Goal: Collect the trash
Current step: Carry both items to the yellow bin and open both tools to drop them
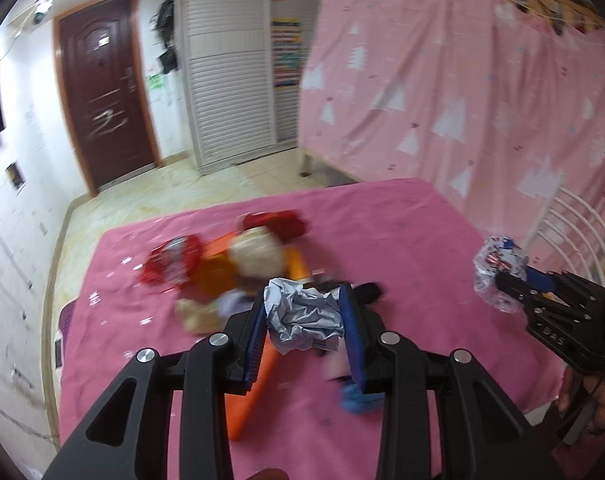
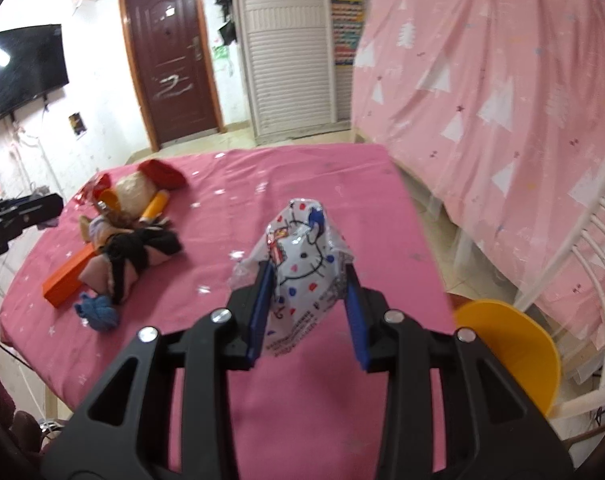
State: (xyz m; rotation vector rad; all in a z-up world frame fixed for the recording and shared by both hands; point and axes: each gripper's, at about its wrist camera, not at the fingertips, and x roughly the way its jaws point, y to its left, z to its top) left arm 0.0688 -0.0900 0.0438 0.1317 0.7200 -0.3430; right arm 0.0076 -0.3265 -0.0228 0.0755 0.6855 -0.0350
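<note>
My left gripper (image 1: pixel 304 310) is shut on a crumpled grey-white paper ball (image 1: pixel 302 318) and holds it above the pink table (image 1: pixel 402 232). My right gripper (image 2: pixel 308 292) is shut on a clear plastic Hello Kitty wrapper (image 2: pixel 302 256), held above the table (image 2: pixel 302 176). The right gripper with its wrapper (image 1: pixel 498 268) also shows at the right of the left wrist view. The left gripper's body (image 2: pixel 18 210) shows at the left edge of the right wrist view.
A pile lies on the table's left part: a plush doll (image 2: pixel 134 190), red cloth (image 2: pixel 162 172), an orange box (image 2: pixel 64 276), dark cloth (image 2: pixel 138 254) and a blue scrap (image 2: pixel 98 310). A yellow bin (image 2: pixel 510 348) stands beside the table, by a white chair (image 2: pixel 582 264). A pink curtain (image 2: pixel 502 80) hangs at right.
</note>
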